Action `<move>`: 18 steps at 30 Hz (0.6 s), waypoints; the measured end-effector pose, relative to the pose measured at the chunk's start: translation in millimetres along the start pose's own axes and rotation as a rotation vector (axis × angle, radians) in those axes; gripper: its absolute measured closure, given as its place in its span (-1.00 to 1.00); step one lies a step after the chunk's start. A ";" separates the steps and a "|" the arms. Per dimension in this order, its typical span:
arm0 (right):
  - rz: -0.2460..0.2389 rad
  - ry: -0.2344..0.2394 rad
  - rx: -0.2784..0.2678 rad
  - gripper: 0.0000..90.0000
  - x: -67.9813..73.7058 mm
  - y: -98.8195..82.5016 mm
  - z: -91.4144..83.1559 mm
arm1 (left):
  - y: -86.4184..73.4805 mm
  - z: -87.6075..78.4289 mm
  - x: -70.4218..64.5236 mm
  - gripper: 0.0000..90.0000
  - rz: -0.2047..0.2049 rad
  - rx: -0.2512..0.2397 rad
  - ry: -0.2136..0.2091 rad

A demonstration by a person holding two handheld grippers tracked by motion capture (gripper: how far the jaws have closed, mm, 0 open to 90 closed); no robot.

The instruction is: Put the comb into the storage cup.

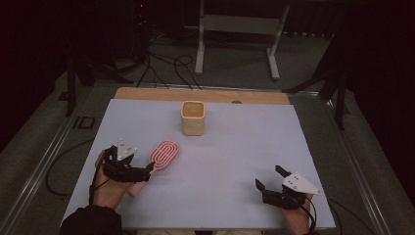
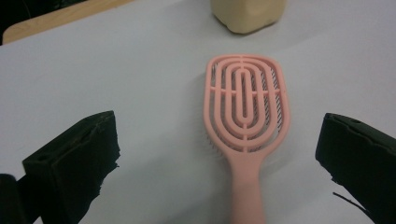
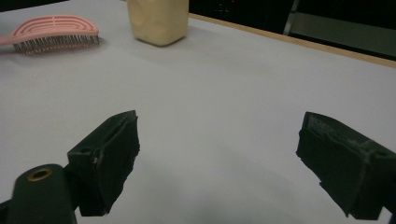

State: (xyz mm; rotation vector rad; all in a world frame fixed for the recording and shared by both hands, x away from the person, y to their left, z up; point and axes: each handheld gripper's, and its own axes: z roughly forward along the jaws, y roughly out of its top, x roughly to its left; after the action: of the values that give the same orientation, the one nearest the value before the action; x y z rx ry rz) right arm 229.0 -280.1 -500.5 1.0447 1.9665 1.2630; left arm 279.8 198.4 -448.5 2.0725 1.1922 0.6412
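I hold my left gripper [image 1: 147, 171] over the handle end of the pink hairbrush [image 1: 161, 155], its 2 jaws spread wide on either side of the handle and touching nothing. In the left gripper view the hairbrush [image 2: 245, 116] lies flat on the white table [image 2: 93, 84], bristles down, its handle running back toward me between the 2 jaws and its oval head pointing at the cream-coloured cup [image 2: 247, 14]. That cup [image 1: 193, 117] stands upright beyond the brush head, near it but apart, toward the far edge of the table [image 1: 244, 147]. My right gripper [image 1: 269, 182] rests well to the right of the hairbrush, low over bare table, its 2 jaws also spread apart and empty. From the right gripper view the hairbrush [image 3: 51, 32] shows side-on, bristles against the table, just beside the cup [image 3: 159, 21].
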 end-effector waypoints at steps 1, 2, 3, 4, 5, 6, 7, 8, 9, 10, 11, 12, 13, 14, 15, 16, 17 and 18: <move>-0.001 0.000 0.001 -0.72 -0.1 0.0 -0.1 | 1.3 3.7 -1.8 -0.99 0.004 0.015 -0.003; -0.001 -0.001 0.002 -0.72 -0.2 0.0 -0.1 | 1.3 3.7 -1.8 -0.99 0.004 0.015 -0.003; -0.002 -0.001 0.002 -0.72 -0.5 -0.1 -0.2 | 2.2 7.8 -3.5 -0.99 0.010 0.038 -0.005; -0.003 -0.001 0.003 -0.72 -0.7 -0.2 -0.3 | 2.5 10.3 -4.2 -0.99 0.013 0.052 -0.008; -0.002 -0.001 0.002 -0.72 -1.1 -0.5 -0.3 | 2.5 11.6 -4.4 -0.99 0.015 0.059 -0.006; -0.001 -0.002 0.003 -0.72 -1.1 -0.6 -0.4 | 2.5 11.6 -4.4 -0.98 0.015 0.059 -0.006; 0.001 -0.004 0.003 -0.72 -1.3 -0.8 -0.6 | 2.4 14.9 -4.5 -0.96 0.012 0.071 0.002; 0.001 -0.004 0.003 -0.72 -1.3 -0.8 -0.6 | 2.4 14.9 -4.5 -0.95 0.012 0.071 0.002; 0.003 -0.007 0.004 -0.72 -1.3 -0.9 -1.0 | 1.9 18.1 -3.8 -0.95 0.008 0.091 -0.006; 0.003 -0.007 0.004 -0.72 -1.3 -0.9 -1.0 | 1.9 18.1 -3.8 -0.95 0.008 0.091 -0.006; 0.000 -0.007 0.006 -0.72 -1.2 -1.0 -0.9 | 1.0 21.9 -3.5 -0.95 0.004 0.116 -0.007; 0.002 -0.007 0.007 -0.72 -1.0 -1.1 -0.8 | 1.0 21.9 -3.5 -0.95 0.004 0.116 -0.007; -0.002 -0.007 0.009 -0.72 -0.9 -1.1 -0.5 | -1.1 26.4 -3.6 -0.95 0.002 0.138 -0.011; -0.002 -0.007 0.009 -0.72 -0.9 -1.1 -0.5 | -1.1 26.4 -3.6 -0.95 0.002 0.138 -0.011; -0.002 -0.006 0.010 -0.72 -0.7 -1.1 -0.3 | -2.7 29.2 -4.1 -0.95 0.007 0.155 -0.011; -0.004 -0.005 0.008 -0.72 -0.5 -1.1 0.0 | -4.2 31.9 -4.7 -0.95 0.010 0.170 -0.013; -0.004 -0.005 0.008 -0.72 -0.5 -1.1 0.0 | -4.2 31.9 -4.7 -0.94 0.010 0.170 -0.013; -0.004 -0.006 0.010 -0.72 -0.7 -1.1 -0.3 | -5.0 33.8 -5.2 -0.94 0.014 0.181 -0.007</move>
State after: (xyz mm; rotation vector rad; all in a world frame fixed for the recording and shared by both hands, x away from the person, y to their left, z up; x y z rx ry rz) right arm 228.8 -281.1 -501.3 1.0482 1.9717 1.2478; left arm 297.7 185.7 -475.2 2.2330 1.2731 0.5487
